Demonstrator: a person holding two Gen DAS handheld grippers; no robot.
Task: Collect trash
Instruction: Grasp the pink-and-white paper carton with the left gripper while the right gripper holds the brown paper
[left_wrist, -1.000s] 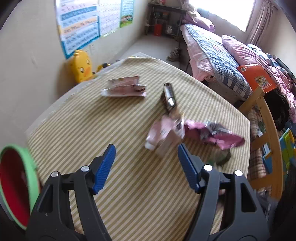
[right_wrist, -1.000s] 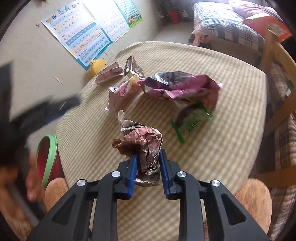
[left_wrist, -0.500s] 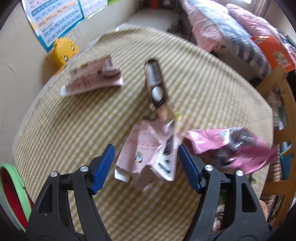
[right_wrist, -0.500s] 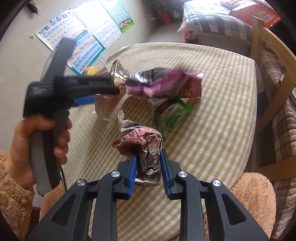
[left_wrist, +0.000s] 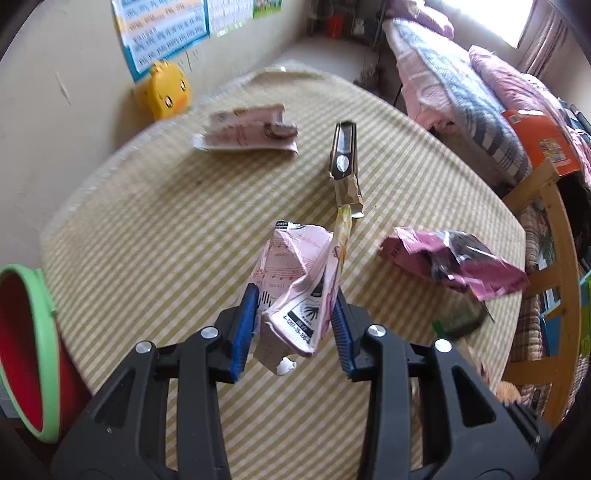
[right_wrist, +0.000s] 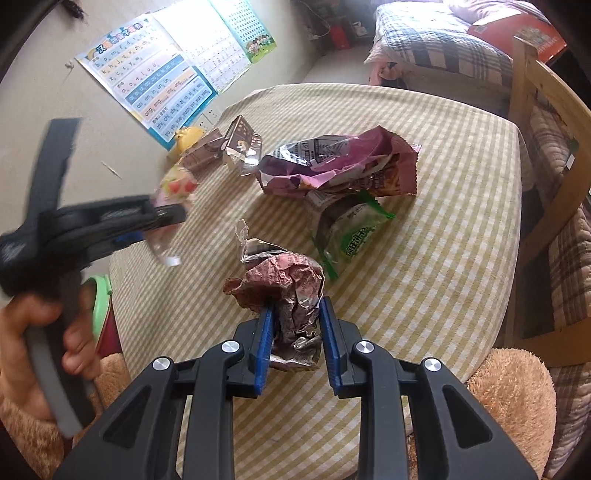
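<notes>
At the far left a red bin with a green rim (left_wrist: 22, 343) waits just past the edge of the table (left_wrist: 155, 258). Next comes the left gripper (left_wrist: 293, 325). Its jaws have just been closing, and now the blue pads pinch a pink crumpled wrapper (left_wrist: 295, 273), which looks lifted a little off the cloth. I think the good way to do this step is to keep the squeeze firm, lift a bit more, and swing slowly to the bin so the loose end does not catch. To the right, the right gripper (right_wrist: 295, 339) holds a brown crinkly wrapper (right_wrist: 284, 291) tight between narrow jaws. More trash lies on the table: a pale pink packet (left_wrist: 247, 129) at the back, a dark little carton (left_wrist: 345, 158), a purple bag (right_wrist: 340, 166) and a green packet (right_wrist: 351, 236). The table wears a yellow and white checked cloth. A yellow duck toy (left_wrist: 166, 90) and a letter poster (right_wrist: 155, 92) are by the wall, and a bed (left_wrist: 461, 85) and a wooden chair (right_wrist: 543, 147) stand on the right.
</notes>
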